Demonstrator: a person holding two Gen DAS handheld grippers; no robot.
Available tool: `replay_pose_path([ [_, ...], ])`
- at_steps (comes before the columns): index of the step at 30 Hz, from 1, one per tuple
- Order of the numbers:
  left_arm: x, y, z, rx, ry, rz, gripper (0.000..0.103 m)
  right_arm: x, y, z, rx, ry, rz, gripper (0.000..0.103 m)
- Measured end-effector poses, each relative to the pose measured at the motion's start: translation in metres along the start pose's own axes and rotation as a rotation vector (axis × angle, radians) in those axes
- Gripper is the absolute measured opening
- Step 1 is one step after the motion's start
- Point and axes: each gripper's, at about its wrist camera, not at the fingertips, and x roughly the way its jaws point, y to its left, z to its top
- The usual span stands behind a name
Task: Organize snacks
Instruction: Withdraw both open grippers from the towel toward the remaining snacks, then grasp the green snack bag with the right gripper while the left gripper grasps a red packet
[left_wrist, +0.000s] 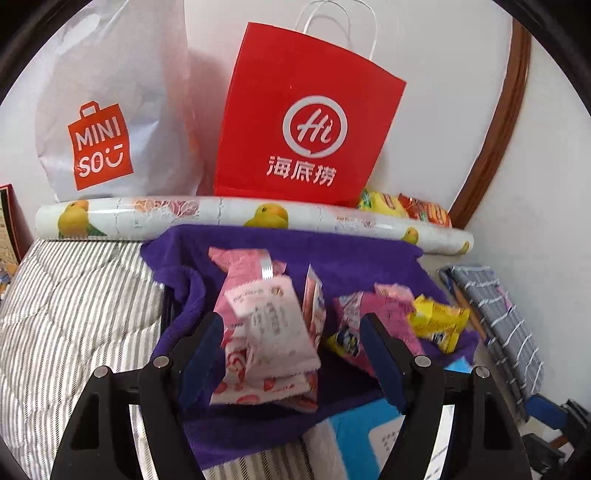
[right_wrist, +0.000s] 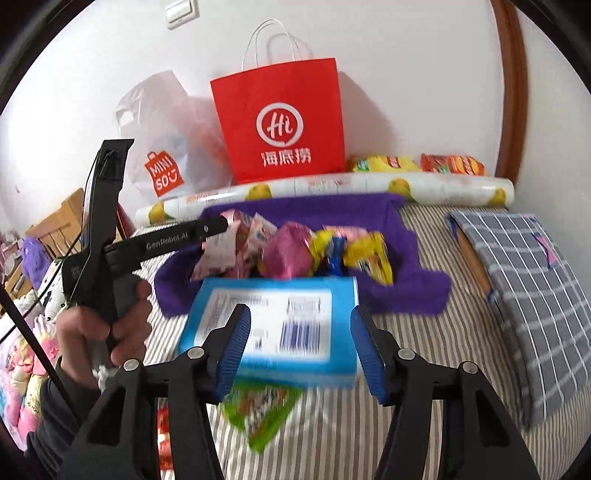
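The left gripper (left_wrist: 291, 354) is standing open over the pink snack packets (left_wrist: 266, 332) on the purple towel (left_wrist: 177, 266), and the right gripper (right_wrist: 301, 350), its jaws apart and holding nothing, is hovering above the blue box (right_wrist: 273, 321), so sorting appears to be under way and the next move calls for closing squarely on one item.

The left gripper (left_wrist: 291, 354) is open over a purple towel (left_wrist: 376, 254). Pink snack packs (left_wrist: 266, 321) lie between its fingers. A yellow snack pack (left_wrist: 437, 321) sits to the right. A red paper bag (left_wrist: 306, 122) stands behind.

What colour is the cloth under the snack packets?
Purple; the cloth shows best in the right wrist view, spread on the striped bedsheet.
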Motion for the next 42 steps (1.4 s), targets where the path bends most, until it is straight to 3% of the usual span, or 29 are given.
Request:
replay_pose_path([
  [6, -0.01, 0.01, -0.02, -0.022, 0.019, -0.006, 0.075, -0.015, -0.001, -0.021, 0.048, 0.02, 0.008, 0.057],
  [16, -0.025, 0.034, -0.037, -0.052, 0.022, 0.003, 0.075, -0.005, 0.017, -0.052, 0.053, 0.08, 0.039, 0.057],
  [22, -0.022, 0.038, -0.035, -0.075, 0.035, -0.004, 0.075, 0.008, 0.025, -0.064, 0.027, 0.107, 0.034, 0.066],
  [39, -0.021, 0.037, -0.036, -0.075, 0.033, -0.01, 0.075, 0.057, 0.037, -0.069, 0.015, 0.2, 0.057, 0.067],
  [42, -0.02, 0.037, -0.036, -0.071, 0.031, -0.007, 0.075, 0.059, 0.04, -0.07, -0.004, 0.185, 0.032, 0.066],
])
